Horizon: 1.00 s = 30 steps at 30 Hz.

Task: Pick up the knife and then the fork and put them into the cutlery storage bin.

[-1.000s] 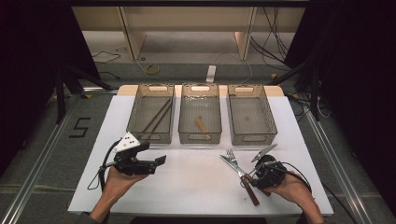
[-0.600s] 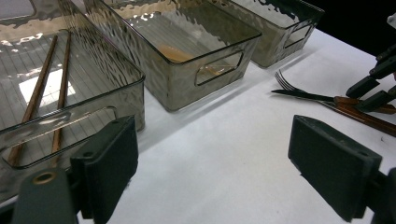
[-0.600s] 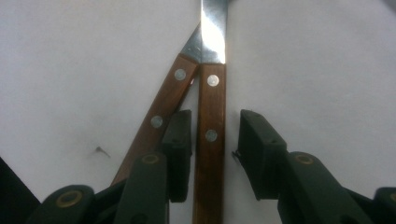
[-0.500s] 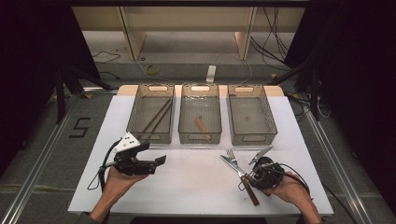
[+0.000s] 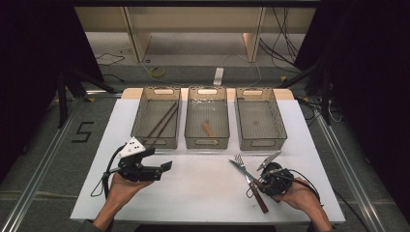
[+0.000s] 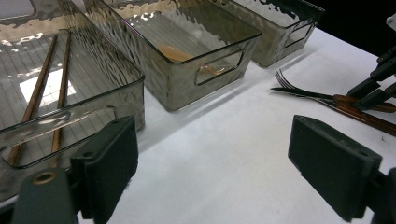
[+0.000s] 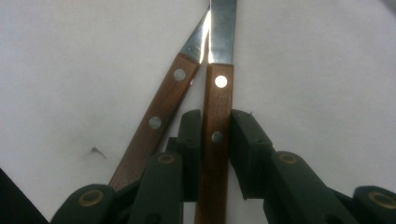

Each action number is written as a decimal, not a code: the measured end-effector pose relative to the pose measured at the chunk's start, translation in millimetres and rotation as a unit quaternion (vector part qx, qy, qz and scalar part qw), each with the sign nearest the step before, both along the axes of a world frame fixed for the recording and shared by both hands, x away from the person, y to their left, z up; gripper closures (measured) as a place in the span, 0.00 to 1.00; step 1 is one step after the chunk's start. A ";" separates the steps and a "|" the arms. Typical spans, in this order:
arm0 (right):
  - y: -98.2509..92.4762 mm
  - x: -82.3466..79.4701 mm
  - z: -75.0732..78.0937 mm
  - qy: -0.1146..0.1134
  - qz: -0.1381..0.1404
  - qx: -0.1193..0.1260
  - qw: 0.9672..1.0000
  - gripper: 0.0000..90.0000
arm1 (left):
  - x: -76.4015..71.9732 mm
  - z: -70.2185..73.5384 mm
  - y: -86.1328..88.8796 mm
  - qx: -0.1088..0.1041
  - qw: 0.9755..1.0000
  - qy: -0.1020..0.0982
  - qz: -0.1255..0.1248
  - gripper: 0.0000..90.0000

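A knife (image 7: 215,93) and a fork (image 7: 161,112), both with riveted wooden handles, lie side by side on the white table (image 5: 203,193) at the right. My right gripper (image 7: 215,126) has just been closing its jaws, and its pads now press both sides of the knife's handle. In the high view that gripper (image 5: 263,181) sits low over the handles, with the fork's tines (image 5: 238,158) pointing away. My left gripper (image 5: 160,163) is held above the table at the left. It is open (image 6: 222,158) with nothing between its pads.
Three clear bins stand in a row at the back. The left bin (image 5: 140,113) holds two chopsticks (image 5: 162,121), the middle bin (image 5: 191,113) holds a small wooden piece (image 5: 209,129), and the right bin (image 5: 278,116) looks bare. The table's front edge is near both hands.
The right gripper's jaws look drawn in tighter over the handles. Neither hand has shifted, and the cutlery lies where it was.
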State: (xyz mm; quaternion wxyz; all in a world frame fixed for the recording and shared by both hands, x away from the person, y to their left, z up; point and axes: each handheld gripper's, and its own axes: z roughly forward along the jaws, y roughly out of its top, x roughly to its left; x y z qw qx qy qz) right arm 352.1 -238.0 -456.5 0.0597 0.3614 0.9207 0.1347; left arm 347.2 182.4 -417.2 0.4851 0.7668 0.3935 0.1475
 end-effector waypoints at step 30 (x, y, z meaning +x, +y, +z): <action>0.7 -0.1 5.9 -0.010 0.010 -0.005 1.000 0.86 | -0.3 0.4 0.8 0.001 1.000 -0.001 0.001 0.17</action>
